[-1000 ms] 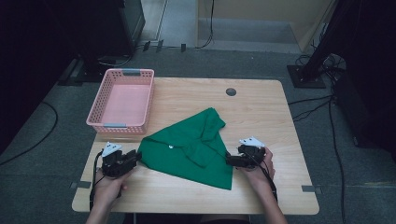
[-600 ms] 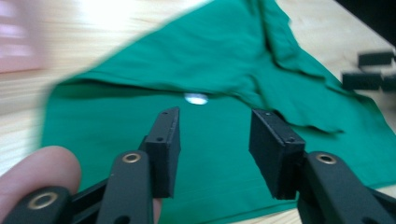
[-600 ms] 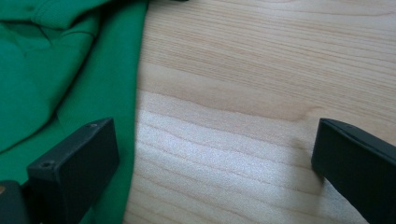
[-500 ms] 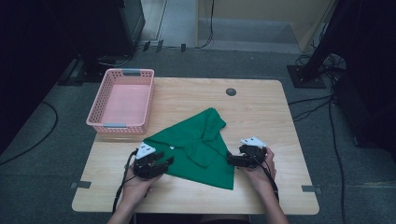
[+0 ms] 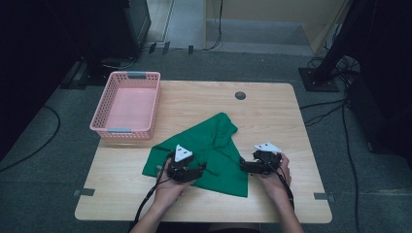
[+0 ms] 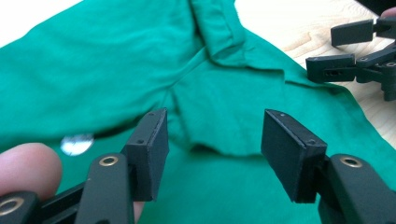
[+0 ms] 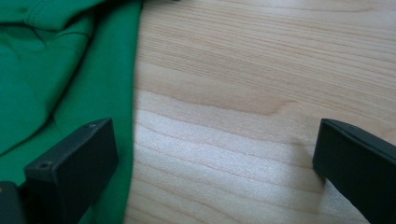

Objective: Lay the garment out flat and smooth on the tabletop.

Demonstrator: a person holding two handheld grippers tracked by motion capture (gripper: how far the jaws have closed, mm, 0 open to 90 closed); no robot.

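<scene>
A green garment [image 5: 214,145] lies crumpled on the wooden table [image 5: 272,111], near the front middle. My left gripper [image 5: 197,171] hovers over the garment's front part, jaws open, with green cloth [image 6: 210,93] below and between them but not pinched. My right gripper [image 5: 244,166] sits at the garment's right edge, jaws wide open over bare wood [image 7: 243,93], the left jaw above the green hem [image 7: 107,93]. The right gripper [image 6: 348,56] also appears at the top right of the left gripper view.
A pink plastic basket [image 5: 127,104] stands empty at the table's back left. A round dark cable hole [image 5: 240,95] sits near the back edge. Dark equipment and cables surround the table on the floor.
My left gripper has moved right from the garment's left corner onto the cloth's middle front. The right gripper has stayed in place.
</scene>
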